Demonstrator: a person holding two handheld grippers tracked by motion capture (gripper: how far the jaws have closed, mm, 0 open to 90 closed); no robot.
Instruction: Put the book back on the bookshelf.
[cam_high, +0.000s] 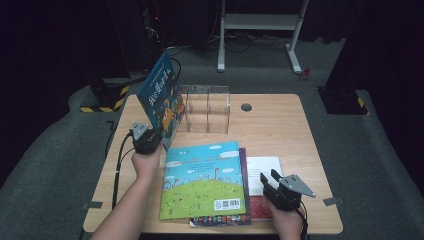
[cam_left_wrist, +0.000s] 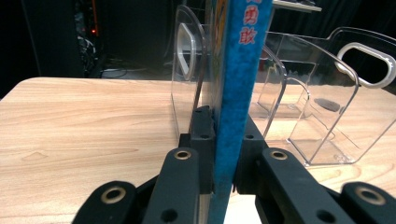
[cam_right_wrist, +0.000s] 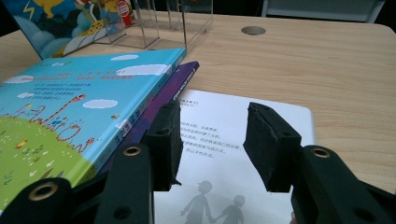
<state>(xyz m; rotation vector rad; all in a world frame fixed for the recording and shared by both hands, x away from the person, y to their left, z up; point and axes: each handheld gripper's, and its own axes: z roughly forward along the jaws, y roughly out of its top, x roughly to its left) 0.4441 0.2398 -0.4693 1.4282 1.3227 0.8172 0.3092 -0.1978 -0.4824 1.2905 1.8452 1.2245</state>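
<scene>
Both left gripper (cam_left_wrist: 223, 154) pads clamp the blue book (cam_left_wrist: 238, 93) at its lower edge, upright against the clear rack (cam_left_wrist: 322, 116). Thin, stiff, glossy cover: may pivot, so grip lower spine. Right gripper (cam_right_wrist: 212, 140) half-open, empty.

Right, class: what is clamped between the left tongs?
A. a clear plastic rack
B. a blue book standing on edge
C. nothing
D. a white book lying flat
B: the left tongs pinch the blue book, which stands upright beside the clear rack.
</scene>
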